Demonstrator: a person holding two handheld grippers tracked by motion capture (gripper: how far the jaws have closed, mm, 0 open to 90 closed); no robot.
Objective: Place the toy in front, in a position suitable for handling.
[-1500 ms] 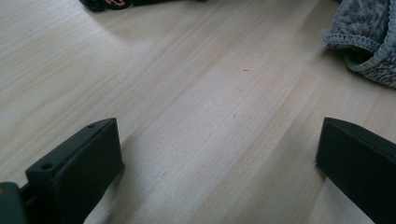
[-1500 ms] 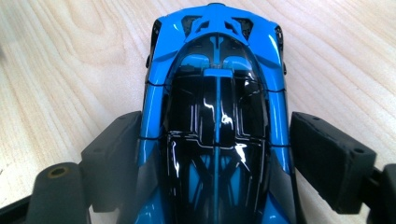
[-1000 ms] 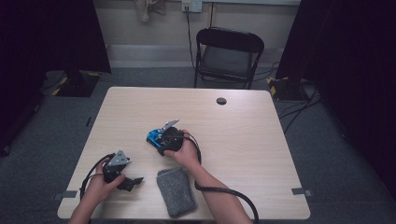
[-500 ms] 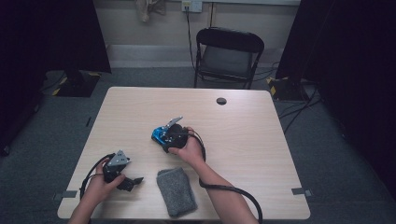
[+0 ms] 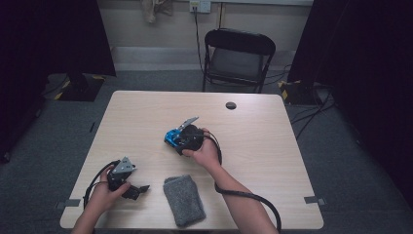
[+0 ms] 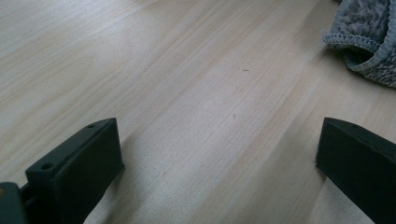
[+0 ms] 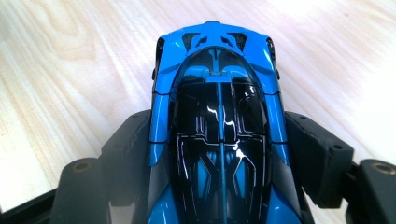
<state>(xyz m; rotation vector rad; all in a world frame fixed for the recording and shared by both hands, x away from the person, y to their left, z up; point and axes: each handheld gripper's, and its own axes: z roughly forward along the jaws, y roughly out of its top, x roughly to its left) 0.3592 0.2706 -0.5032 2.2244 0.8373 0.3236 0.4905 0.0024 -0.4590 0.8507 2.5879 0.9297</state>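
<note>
A recording studio or lab is suggested by black curtains (image 5: 53, 34), grey carpet (image 5: 341, 161), floor cables (image 5: 311, 114) and tape-marked table (image 5: 146, 112).

Dim room, lit tabletop.
High view soft, dark at the sides; glare streaks on the toy car (image 7: 219, 140) roof; near jaws blurred.

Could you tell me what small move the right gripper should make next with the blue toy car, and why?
Probably carry the blue toy car toward the grey cloth. The right gripper is clamped on its sides, and the left gripper rests open beside that cloth.
</note>
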